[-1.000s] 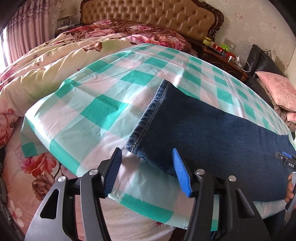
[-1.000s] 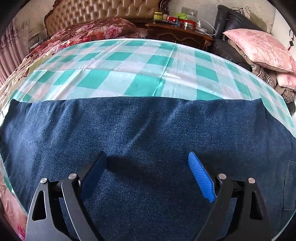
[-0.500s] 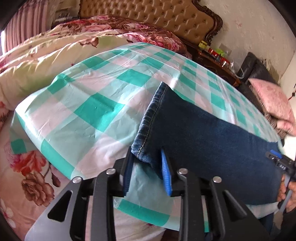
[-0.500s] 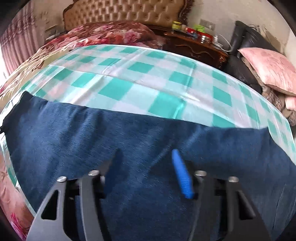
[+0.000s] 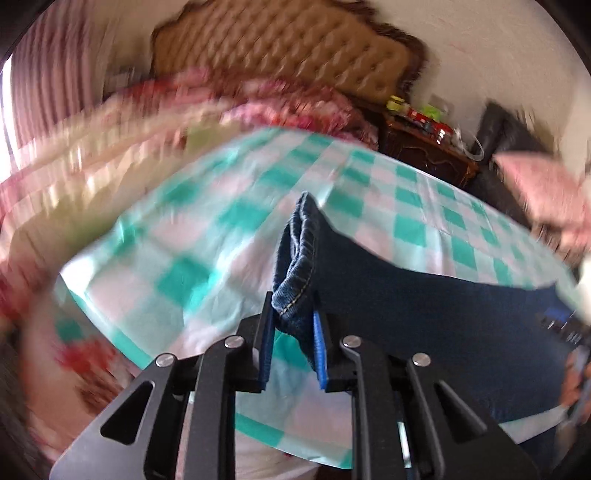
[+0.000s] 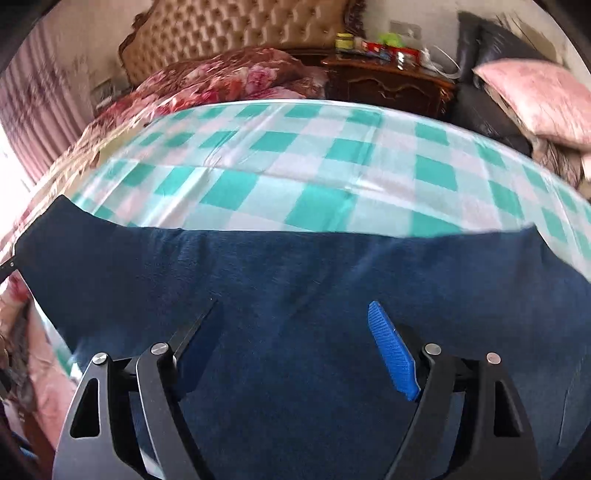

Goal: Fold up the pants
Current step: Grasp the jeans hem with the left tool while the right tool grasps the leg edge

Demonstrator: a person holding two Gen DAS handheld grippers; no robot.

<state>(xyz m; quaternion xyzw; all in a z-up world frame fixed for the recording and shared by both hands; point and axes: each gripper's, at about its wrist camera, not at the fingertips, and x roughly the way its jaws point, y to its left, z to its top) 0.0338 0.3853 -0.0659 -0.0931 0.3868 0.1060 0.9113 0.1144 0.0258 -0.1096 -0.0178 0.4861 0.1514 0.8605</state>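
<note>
A: Where are the pants [image 6: 295,295] relative to the checked cloth [image 6: 332,166]?
B: On it, along its near edge. Hem end at cloth's left, lifted, between the left gripper [image 5: 291,332] fingers as they close.
A: Right gripper [image 6: 291,325]?
B: Over the pants' middle, jaws opening, nothing between.
A: Behind the cloth?
B: Headboard [image 6: 240,29]; nightstand [image 6: 388,85] behind-right.

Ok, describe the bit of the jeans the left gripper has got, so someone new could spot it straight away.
On the bed's green checked sheet lie dark blue jeans. Follow them to their narrow end: the left gripper is closing on that hem corner. Only this edge is bunched, lifted, and shows pale stitching.
</note>
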